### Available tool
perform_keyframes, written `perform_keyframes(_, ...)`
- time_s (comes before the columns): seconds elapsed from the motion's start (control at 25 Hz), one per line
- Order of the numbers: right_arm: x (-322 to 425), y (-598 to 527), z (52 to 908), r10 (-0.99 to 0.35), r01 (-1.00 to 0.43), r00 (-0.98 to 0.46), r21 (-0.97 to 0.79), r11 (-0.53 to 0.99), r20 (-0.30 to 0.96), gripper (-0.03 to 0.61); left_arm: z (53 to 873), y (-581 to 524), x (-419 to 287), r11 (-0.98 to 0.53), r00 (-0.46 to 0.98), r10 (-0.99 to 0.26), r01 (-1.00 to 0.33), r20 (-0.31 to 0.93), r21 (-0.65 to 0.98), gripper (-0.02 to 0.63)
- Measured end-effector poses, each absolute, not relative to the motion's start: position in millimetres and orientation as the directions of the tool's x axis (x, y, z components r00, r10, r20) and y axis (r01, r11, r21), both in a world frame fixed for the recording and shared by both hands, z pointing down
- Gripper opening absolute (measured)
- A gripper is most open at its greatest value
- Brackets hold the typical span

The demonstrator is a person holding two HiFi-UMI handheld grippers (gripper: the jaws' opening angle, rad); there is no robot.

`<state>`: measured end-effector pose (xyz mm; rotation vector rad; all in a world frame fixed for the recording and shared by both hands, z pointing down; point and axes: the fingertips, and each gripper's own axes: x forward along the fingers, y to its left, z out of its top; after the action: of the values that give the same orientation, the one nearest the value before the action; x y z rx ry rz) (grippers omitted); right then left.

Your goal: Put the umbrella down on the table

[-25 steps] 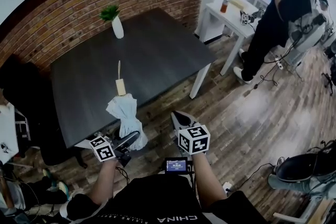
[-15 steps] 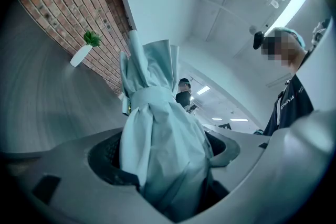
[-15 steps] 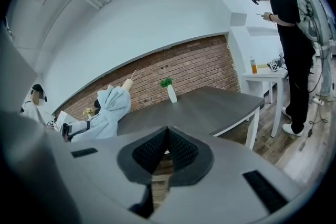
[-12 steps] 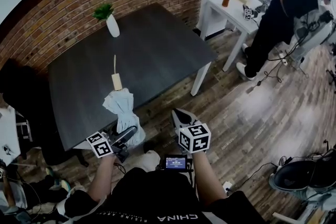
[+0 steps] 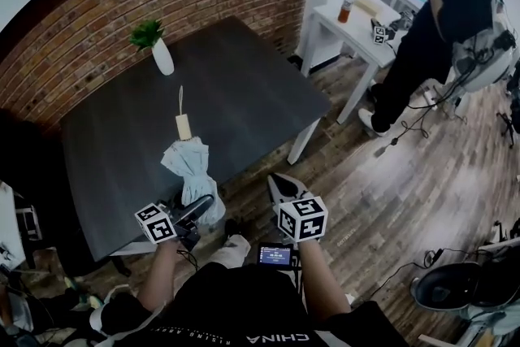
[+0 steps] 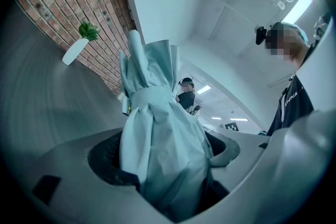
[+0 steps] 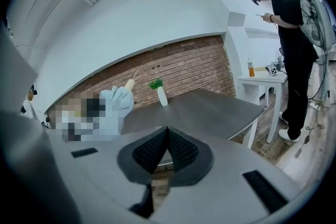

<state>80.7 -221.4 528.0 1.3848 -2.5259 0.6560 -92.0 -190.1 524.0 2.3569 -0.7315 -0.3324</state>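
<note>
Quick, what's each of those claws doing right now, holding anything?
Left gripper: fingers closed on the folded pale blue umbrella.
Right gripper: fingers shut together, holding nothing.

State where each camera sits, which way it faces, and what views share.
Head view: on the person's head, facing steeply down at the table, umbrella, left gripper, right gripper and forearms.
Left gripper view: on that gripper, facing along jaws clamped on the umbrella toward the vase; torso at right.
Right gripper view: on that gripper, facing over shut jaws toward the table; body unclear.
All three share umbrella and vase.
</note>
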Motion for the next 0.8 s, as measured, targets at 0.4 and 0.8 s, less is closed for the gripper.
perform_keyframes(0.4, 56.6, -312.7, 521.6, -0.755, -0.843, -0.537, -0.280, 0.459, 0.377, 0.009, 517.1, -282.8, -104.3, -0.661, 0.838, -0.543, -0.395, -0.044, 0.638, 0.359)
perform_keyframes(0.8, 38.7, -373.0, 511.2, -0.768, -0.864, -0.504, -0.238, 0.445, 0.396, 0.009, 523.8, -345.7, -120.9, -0.661, 0.850, -0.522, -0.357, -0.063, 0.661, 0.359)
